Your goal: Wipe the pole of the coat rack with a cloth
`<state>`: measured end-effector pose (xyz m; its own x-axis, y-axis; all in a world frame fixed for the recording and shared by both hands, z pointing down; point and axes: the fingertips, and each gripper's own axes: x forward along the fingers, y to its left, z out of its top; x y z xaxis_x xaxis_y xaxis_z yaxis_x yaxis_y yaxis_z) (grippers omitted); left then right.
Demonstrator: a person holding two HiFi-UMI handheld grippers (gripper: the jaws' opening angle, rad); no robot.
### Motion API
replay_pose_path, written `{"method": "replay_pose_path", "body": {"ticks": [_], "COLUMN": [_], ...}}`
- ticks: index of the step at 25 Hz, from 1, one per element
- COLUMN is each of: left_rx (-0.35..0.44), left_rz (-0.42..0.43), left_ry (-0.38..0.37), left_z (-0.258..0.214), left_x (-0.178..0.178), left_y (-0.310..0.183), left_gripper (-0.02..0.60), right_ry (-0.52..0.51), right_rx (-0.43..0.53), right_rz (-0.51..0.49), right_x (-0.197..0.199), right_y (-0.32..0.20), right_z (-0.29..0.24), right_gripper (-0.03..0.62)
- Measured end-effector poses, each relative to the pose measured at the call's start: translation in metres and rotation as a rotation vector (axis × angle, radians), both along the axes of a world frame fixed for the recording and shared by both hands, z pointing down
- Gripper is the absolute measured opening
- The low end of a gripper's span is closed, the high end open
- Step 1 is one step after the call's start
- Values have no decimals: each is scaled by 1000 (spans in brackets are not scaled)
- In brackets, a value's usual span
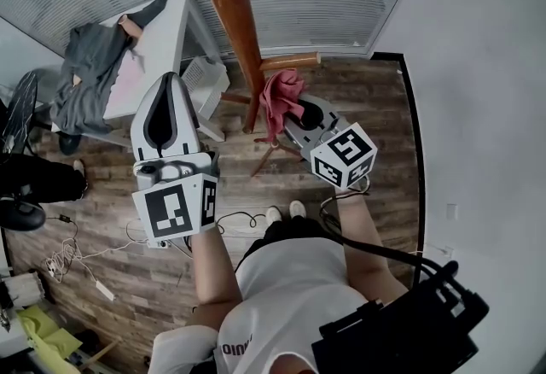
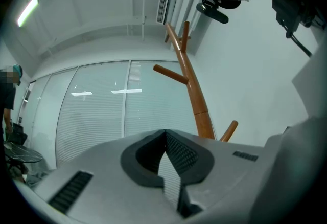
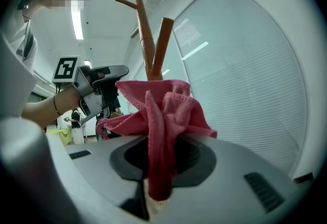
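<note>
My right gripper (image 3: pixel 157 169) is clamped on the pink cloth (image 3: pixel 164 108): a twisted fold of it is pinched between the jaws and the rest bunches up and spills over their tips. From the head view the cloth hangs low beside the coat rack's pole (image 1: pixel 229 9), just to its right and under a short wooden peg (image 1: pixel 290 61); I cannot tell whether the fabric touches the wood. My left gripper (image 2: pixel 166 152) has its jaws pressed together with nothing between them, and it points up and away from the pole, held to the left of it and well apart from the cloth. In its view the pole rises slanted against the window blinds (image 2: pixel 97 110), with branch pegs sticking out on both sides. Off to the left of the pole stands a white bench (image 1: pixel 164 29) with a grey garment (image 1: pixel 92 67) draped over its edge. Below me the wooden floor (image 1: pixel 111 193) carries some loose white cables (image 1: pixel 72 257).
</note>
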<state>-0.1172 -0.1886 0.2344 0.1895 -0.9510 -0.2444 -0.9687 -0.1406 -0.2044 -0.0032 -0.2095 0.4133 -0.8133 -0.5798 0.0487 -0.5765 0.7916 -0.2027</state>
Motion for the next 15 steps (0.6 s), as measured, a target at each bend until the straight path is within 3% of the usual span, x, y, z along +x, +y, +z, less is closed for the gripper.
{"method": "replay_pose_path", "body": {"ticks": [15], "left_rx": [-21], "left_rz": [-12], "left_ry": [-3], "left_z": [6], "left_x": [-7], "left_y": [1], "left_gripper": [12], "right_ry": [36], "right_rx": [-87], "right_rz": [-25], "right_x": [-12], "right_y": [3], "right_z": [34], "right_gripper": [94]}}
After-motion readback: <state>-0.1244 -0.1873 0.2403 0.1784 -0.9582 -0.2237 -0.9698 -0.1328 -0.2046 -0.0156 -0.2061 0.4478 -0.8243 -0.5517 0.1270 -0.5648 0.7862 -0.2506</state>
